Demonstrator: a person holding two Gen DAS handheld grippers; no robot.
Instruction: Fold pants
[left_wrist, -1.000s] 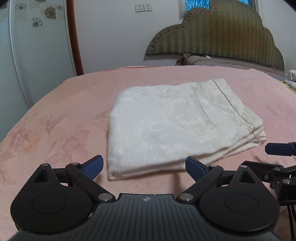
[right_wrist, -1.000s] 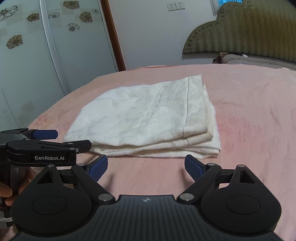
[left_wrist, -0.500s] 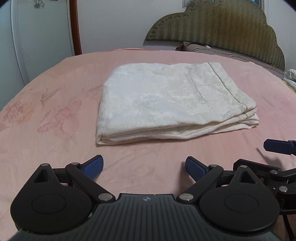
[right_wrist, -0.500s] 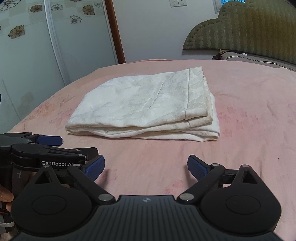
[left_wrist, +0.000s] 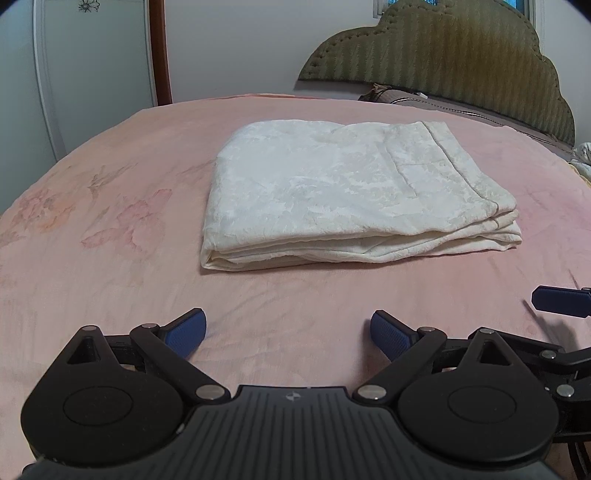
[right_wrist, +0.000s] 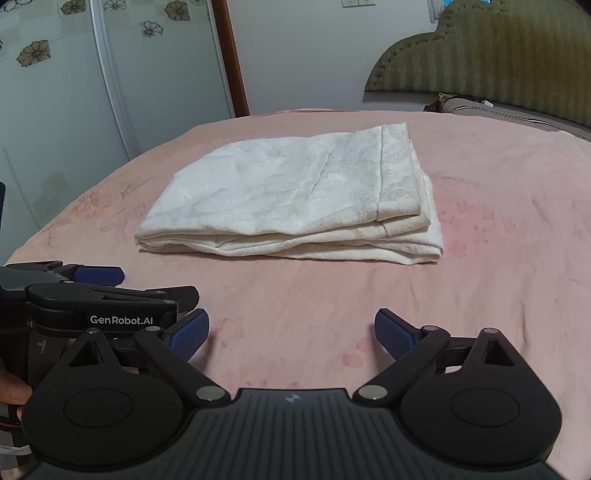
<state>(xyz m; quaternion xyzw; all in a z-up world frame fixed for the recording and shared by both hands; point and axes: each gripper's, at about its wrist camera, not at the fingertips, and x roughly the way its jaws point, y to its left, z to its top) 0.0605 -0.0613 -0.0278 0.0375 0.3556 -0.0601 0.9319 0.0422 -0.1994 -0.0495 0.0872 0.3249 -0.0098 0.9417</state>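
Note:
The cream-white pants (left_wrist: 351, 192) lie folded in a flat stack of several layers on the pink bed cover (left_wrist: 110, 221); they also show in the right wrist view (right_wrist: 295, 195). My left gripper (left_wrist: 288, 332) is open and empty, well short of the stack's near edge. My right gripper (right_wrist: 291, 332) is open and empty, also short of the near edge. The two grippers hover side by side: the right one's blue fingertip (left_wrist: 561, 301) shows at the left view's right edge, and the left gripper's body (right_wrist: 103, 306) shows at the right view's left.
A green padded headboard (left_wrist: 461, 70) and a pillow (left_wrist: 424, 101) stand at the far end of the bed. Wardrobe doors with flower prints (right_wrist: 92, 74) stand to the left beyond the bed's edge. The pink cover (right_wrist: 517, 221) stretches around the stack.
Both grippers have drawn back from the folded pants, so the stack sits farther from the fingertips. The pants have not moved. Both grippers stayed open.

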